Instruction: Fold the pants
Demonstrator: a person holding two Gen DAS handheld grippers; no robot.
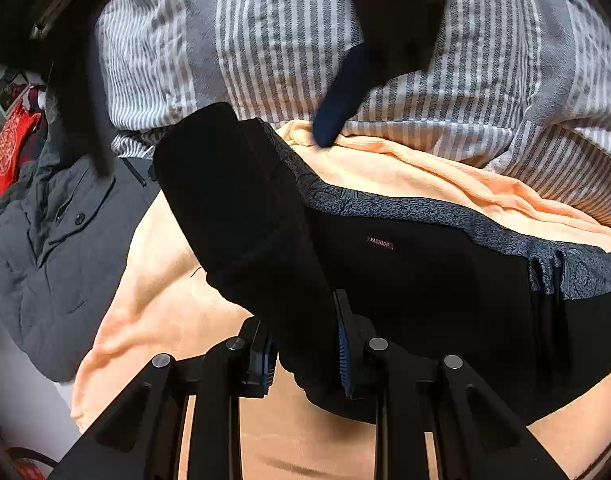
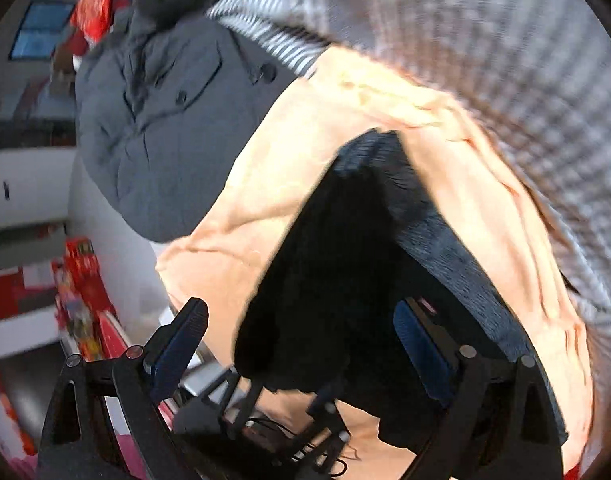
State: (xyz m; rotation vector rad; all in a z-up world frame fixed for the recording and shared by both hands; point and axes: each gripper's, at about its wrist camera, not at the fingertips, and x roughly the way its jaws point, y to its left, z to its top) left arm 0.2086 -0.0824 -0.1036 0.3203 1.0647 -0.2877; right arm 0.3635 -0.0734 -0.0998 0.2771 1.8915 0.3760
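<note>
Black pants [image 1: 405, 280] with a patterned grey-blue waistband [image 1: 425, 210] and a small red label [image 1: 379, 242] lie on a peach blanket [image 1: 153, 300]. My left gripper [image 1: 305, 356] is shut on a folded black leg [image 1: 233, 200], which rises between its blue pads. One dark blue finger [image 1: 337, 108] of the right gripper reaches down at the blanket's far edge, blurred. In the right wrist view, the right gripper [image 2: 299, 344] hangs wide open over the pants [image 2: 337, 280], pressing on nothing. The left gripper's black frame [image 2: 245, 412] shows below it.
A grey jacket [image 1: 53, 240] [image 2: 157, 132] lies left of the blanket [image 2: 305, 140]. Grey and white striped bedding [image 1: 465, 60] [image 2: 505, 60] covers the far side. Red boxes and bags [image 2: 85, 280] stand on the floor at the left, beyond the bed's edge.
</note>
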